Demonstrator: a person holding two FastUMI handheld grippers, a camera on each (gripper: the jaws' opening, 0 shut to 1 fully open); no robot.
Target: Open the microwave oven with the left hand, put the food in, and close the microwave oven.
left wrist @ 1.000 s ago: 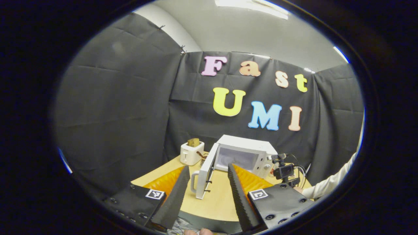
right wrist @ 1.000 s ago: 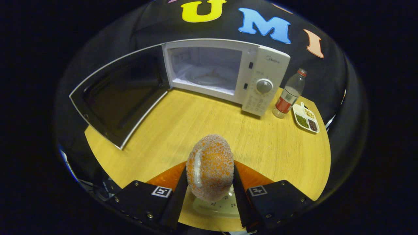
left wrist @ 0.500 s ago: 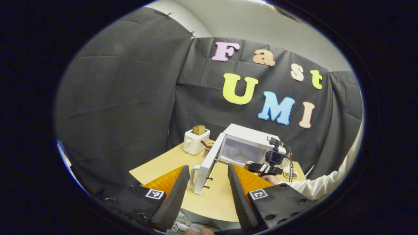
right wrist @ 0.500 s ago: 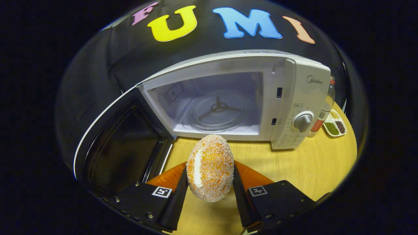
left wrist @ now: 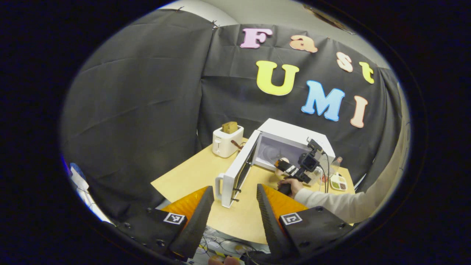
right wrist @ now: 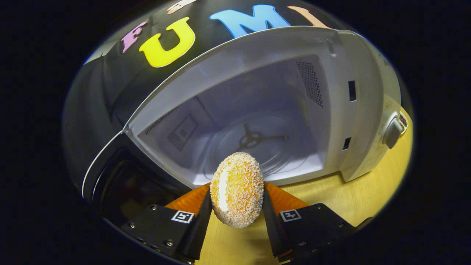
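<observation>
Crumb-coated, the food (right wrist: 237, 189) stands upright, pinched between the right hand-held gripper (right wrist: 236, 206) fingers just before the microwave oven (right wrist: 257, 110) mouth; its turntable lies straight ahead. The left hand-held gripper (left wrist: 232, 213) hangs open, well back from the microwave oven.

Each gripper carries black housing blocks with small screws and a square black-and-white marker on top, seen on the left gripper (left wrist: 232, 206) and the right gripper (right wrist: 237, 221). Ridged, wedge-shaped fingers (left wrist: 197, 217) rise from ribbed webbing. In the left gripper view, the person's sleeve (left wrist: 342, 206) is long and off-white, and black cables (left wrist: 325, 163) loop from the far gripper's camera mount.
</observation>
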